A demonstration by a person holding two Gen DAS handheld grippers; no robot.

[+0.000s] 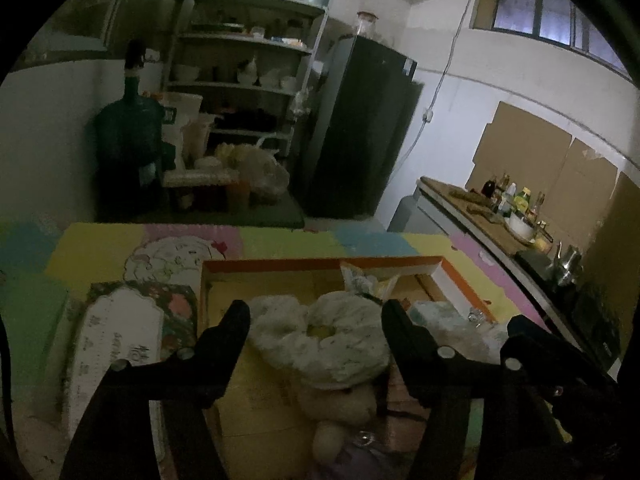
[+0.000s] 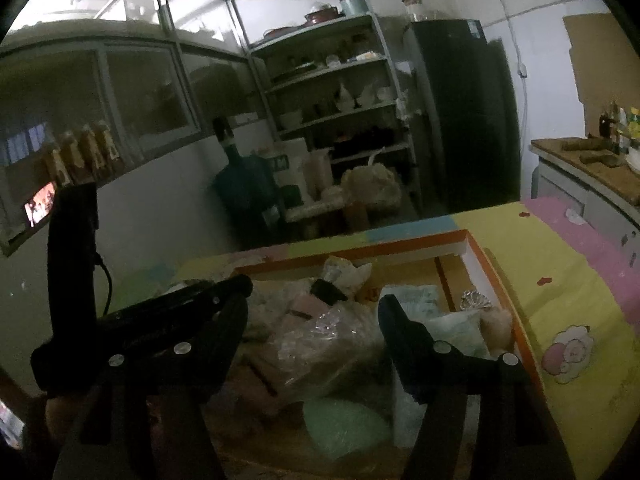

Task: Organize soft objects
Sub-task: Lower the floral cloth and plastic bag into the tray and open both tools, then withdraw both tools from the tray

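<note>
An orange-rimmed cardboard box (image 1: 320,265) sits on a pastel foam mat and holds soft things. In the left wrist view, a white fluffy ring-shaped cushion (image 1: 340,340) lies over a cream plush toy (image 1: 344,404). My left gripper (image 1: 316,316) is open, its fingers on either side of the cushion, a little above it. In the right wrist view the same box (image 2: 496,280) holds a crinkled clear plastic bag (image 2: 320,344), a pale green soft piece (image 2: 344,424) and pale blue cloth (image 2: 416,296). My right gripper (image 2: 314,296) is open and empty over the bag.
A flowered white board (image 1: 120,344) lies left of the box on the mat (image 1: 280,240). Beyond stand a metal shelf rack (image 1: 248,80), a dark fridge (image 1: 360,128), a blue water jug (image 1: 128,140) and a counter with bottles (image 1: 508,208).
</note>
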